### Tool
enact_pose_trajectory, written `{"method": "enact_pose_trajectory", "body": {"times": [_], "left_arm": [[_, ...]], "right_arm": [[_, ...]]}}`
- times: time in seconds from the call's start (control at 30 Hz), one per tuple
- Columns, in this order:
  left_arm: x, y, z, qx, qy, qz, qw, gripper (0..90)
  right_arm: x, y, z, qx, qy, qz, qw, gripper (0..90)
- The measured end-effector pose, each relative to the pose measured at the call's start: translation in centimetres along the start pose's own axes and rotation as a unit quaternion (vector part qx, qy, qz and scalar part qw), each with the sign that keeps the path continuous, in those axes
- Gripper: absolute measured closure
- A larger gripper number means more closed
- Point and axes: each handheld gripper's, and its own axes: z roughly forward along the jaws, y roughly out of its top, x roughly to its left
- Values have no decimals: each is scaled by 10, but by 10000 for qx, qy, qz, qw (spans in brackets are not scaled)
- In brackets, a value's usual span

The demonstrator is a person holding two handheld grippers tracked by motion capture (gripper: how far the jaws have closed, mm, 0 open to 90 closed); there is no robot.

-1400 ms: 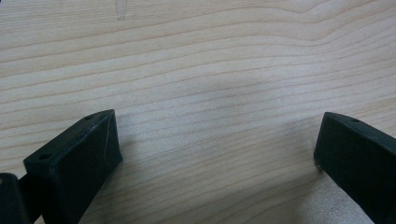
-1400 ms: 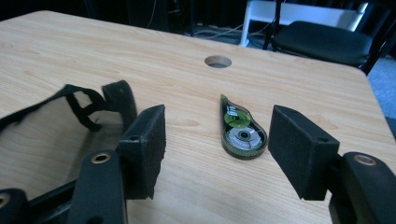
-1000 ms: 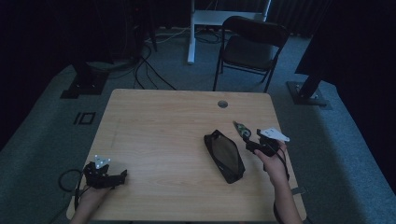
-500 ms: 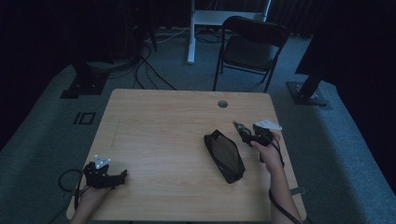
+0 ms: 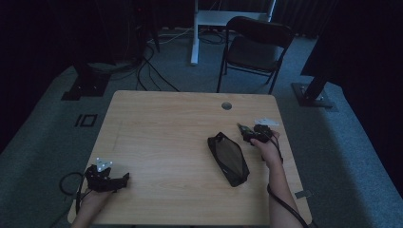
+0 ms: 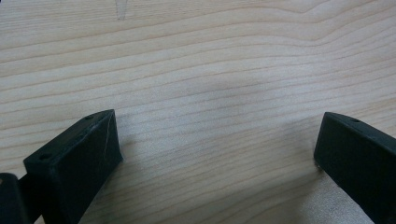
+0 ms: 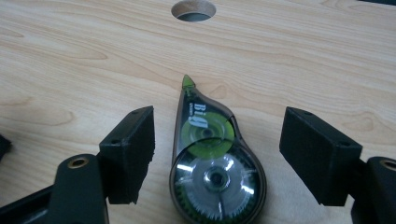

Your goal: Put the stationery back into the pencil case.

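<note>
Right gripper view: correction tape (image 7: 212, 172) between spread jaws

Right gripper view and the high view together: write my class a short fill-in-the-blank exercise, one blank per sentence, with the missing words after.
1. The correction tape dispenser lies between the right gripper's jaws, which stand ____.
2. The dispenser's tip points toward a round ____ in the table.
3. The black pouch lies to the ____ of the right gripper as the person sees it.
4. The left gripper holds ____.

Missing words: open; hole; left; nothing
</note>
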Motion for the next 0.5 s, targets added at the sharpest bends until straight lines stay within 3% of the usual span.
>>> {"method": "enact_pose_trajectory", "body": {"times": [0.2,0.5], "left_arm": [[0,0,0,0,-1,1,10000,6],[0,0,0,-2,1,0,10000,6]], "right_arm": [[-1,2,9,245,-20,-130,9996,263],[-2,1,15,401,-7,-53,9992,275]]}}
